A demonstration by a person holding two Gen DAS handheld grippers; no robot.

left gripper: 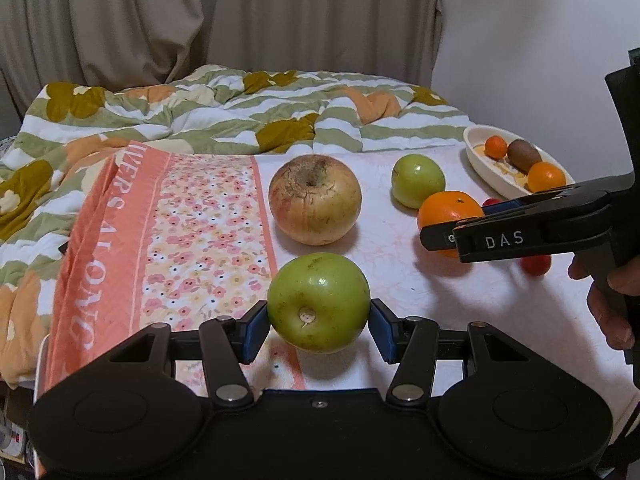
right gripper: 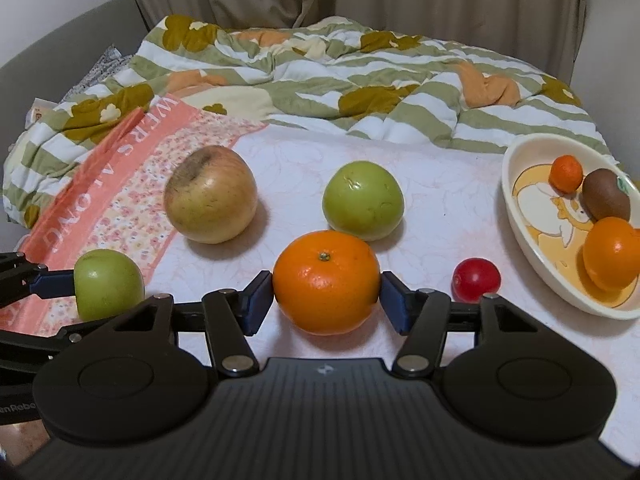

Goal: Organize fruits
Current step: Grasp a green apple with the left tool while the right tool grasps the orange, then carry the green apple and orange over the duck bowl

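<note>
My left gripper (left gripper: 319, 324) is shut on a green apple (left gripper: 319, 302), which also shows at the left of the right wrist view (right gripper: 108, 284). My right gripper (right gripper: 327, 298) is shut on an orange (right gripper: 327, 282), seen in the left wrist view (left gripper: 450, 210) between the black fingers (left gripper: 500, 236). A large yellow-red apple (left gripper: 315, 199) (right gripper: 211, 195) and a second green apple (left gripper: 418, 180) (right gripper: 363, 200) lie on the white cloth. A small red fruit (right gripper: 476, 279) lies right of the orange. A white oval bowl (right gripper: 532, 232) (left gripper: 486, 168) holds two oranges and a kiwi.
A pink flowered towel (left gripper: 172, 248) (right gripper: 92, 184) covers the left of the surface. A rumpled green-striped quilt (left gripper: 224, 116) (right gripper: 340, 80) lies behind. Curtains and a wall stand at the back. A hand (left gripper: 612, 304) holds the right gripper's handle.
</note>
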